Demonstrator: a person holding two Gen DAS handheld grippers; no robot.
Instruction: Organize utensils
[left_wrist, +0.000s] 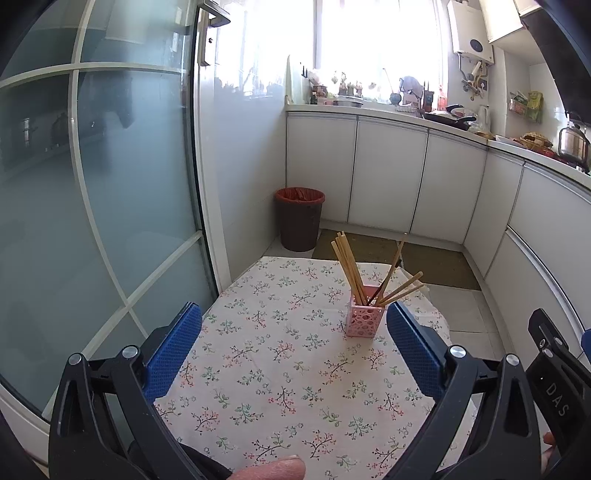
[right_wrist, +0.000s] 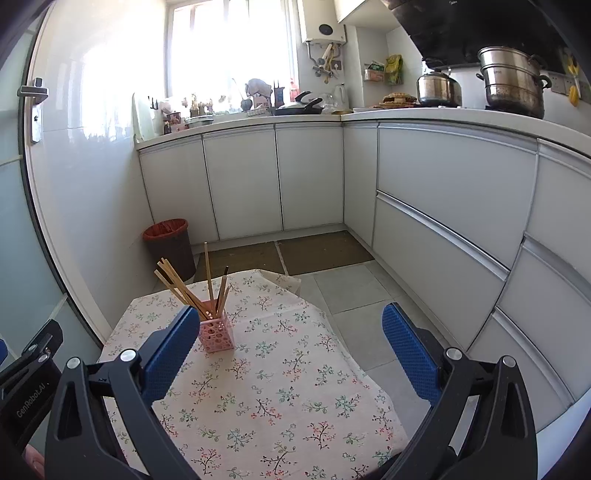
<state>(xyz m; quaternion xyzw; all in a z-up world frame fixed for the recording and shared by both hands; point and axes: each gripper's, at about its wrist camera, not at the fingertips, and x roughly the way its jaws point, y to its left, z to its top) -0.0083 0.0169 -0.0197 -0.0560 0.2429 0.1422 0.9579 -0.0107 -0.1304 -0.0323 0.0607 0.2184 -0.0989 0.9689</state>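
Note:
A pink perforated holder (left_wrist: 362, 319) (right_wrist: 217, 334) stands upright on the floral tablecloth (left_wrist: 280, 373) (right_wrist: 280, 387). Several wooden chopsticks (left_wrist: 347, 267) (right_wrist: 181, 290) lean out of it at different angles, one with a dark tip. My left gripper (left_wrist: 293, 332) hovers open above the cloth, the holder just inside its right finger. My right gripper (right_wrist: 291, 328) is open too, with the holder beside its left finger. Neither holds anything. The other gripper's black body shows at each view's edge.
A dark bin with a red liner (left_wrist: 299, 218) (right_wrist: 170, 243) stands on the floor beyond the table. A frosted glass door (left_wrist: 103, 206) runs along the left. White cabinets (right_wrist: 443, 206) and a countertop with pots (right_wrist: 509, 81) wrap the back and right.

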